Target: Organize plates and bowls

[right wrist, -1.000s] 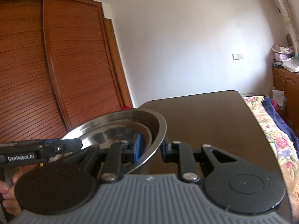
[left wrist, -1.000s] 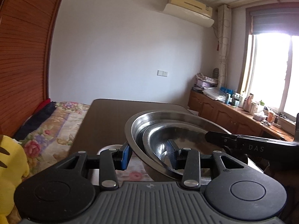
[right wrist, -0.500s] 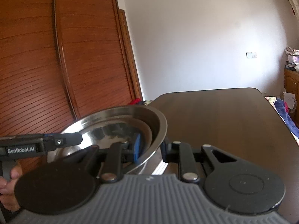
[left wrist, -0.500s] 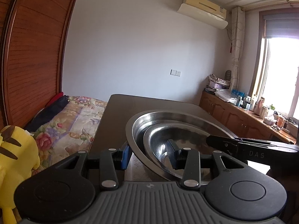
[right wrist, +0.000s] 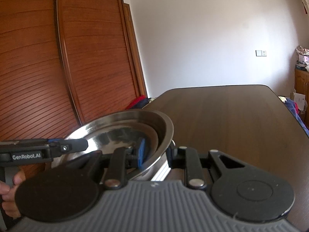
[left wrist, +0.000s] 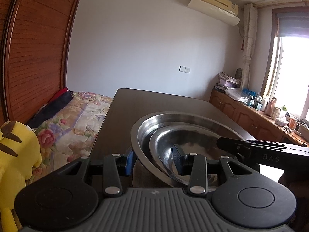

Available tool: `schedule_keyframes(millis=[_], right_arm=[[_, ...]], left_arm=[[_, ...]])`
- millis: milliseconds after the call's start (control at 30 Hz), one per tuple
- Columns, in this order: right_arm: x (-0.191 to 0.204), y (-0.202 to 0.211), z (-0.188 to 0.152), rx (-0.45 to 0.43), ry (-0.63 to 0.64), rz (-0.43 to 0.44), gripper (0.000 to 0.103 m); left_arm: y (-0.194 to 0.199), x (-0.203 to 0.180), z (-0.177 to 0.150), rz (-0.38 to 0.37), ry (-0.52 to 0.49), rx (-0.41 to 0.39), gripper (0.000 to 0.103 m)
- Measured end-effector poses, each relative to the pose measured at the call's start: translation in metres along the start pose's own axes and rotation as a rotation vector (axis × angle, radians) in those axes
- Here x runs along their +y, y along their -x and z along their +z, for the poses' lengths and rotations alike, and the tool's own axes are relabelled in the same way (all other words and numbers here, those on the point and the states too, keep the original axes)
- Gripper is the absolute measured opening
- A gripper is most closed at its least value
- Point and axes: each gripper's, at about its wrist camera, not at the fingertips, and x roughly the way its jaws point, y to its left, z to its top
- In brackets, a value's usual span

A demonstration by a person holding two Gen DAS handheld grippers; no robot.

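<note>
Two nested steel bowls hang tilted over the near end of the dark wooden table point(left wrist: 154, 104), held from both sides. The large bowl point(left wrist: 193, 119) carries a smaller bowl point(left wrist: 185, 137) inside it. My left gripper point(left wrist: 152, 161) is shut across both walls, one blue pad outside the large bowl and the other inside the small one. My right gripper point(right wrist: 155, 152) is shut on the large bowl's point(right wrist: 164, 127) rim, blue pad inside, other finger outside. Each gripper's black body reaches into the other's view, the right gripper's body point(left wrist: 251, 148) from the right and the left gripper's body point(right wrist: 48, 150) from the left.
A bed with a floral cover point(left wrist: 77, 116) and a yellow plush toy point(left wrist: 17, 150) lie left of the table. A slatted wooden wardrobe point(right wrist: 58, 67) stands behind. A cluttered cabinet point(left wrist: 260, 114) runs under the window. A hand point(right wrist: 7, 193) holds the left gripper.
Both grippers have carried the bowls sideways together, and both views have swung. The floral plate seen under the bowls earlier is out of sight. Both grips are unchanged.
</note>
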Motion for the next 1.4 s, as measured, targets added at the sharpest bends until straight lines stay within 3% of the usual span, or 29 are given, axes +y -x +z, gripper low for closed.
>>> schedule_keyframes(millis=[633,767,867,933,1100,1267,1400], right_arm=[[0.007,-0.01,0.0,-0.002,-0.004,0.016,0.028],[0.008,-0.011,-0.001,0.002,0.01,0.018,0.031],[0.013,-0.01,-0.001,0.006,0.026,0.011,0.035],[0.016,-0.006,0.0,-0.014,0.055,-0.016,0.052],[0.021,0.01,0.009,-0.06,0.086,-0.044,0.053],[0.026,0.029,0.012,-0.085,0.113,-0.082,0.054],[0.027,0.042,0.01,-0.096,0.126,-0.133,0.065]], left_arm=[[0.001,-0.004,-0.002,0.01,-0.028,-0.011,0.07],[0.005,-0.005,0.001,0.027,-0.043,-0.027,0.08],[0.008,-0.005,0.004,0.037,-0.052,-0.044,0.086],[0.011,-0.006,0.006,0.042,-0.063,-0.054,0.088],[0.025,-0.014,0.014,0.057,-0.091,-0.096,0.103],[0.041,-0.026,0.019,0.068,-0.126,-0.14,0.103],[0.049,-0.037,0.02,0.087,-0.149,-0.162,0.103]])
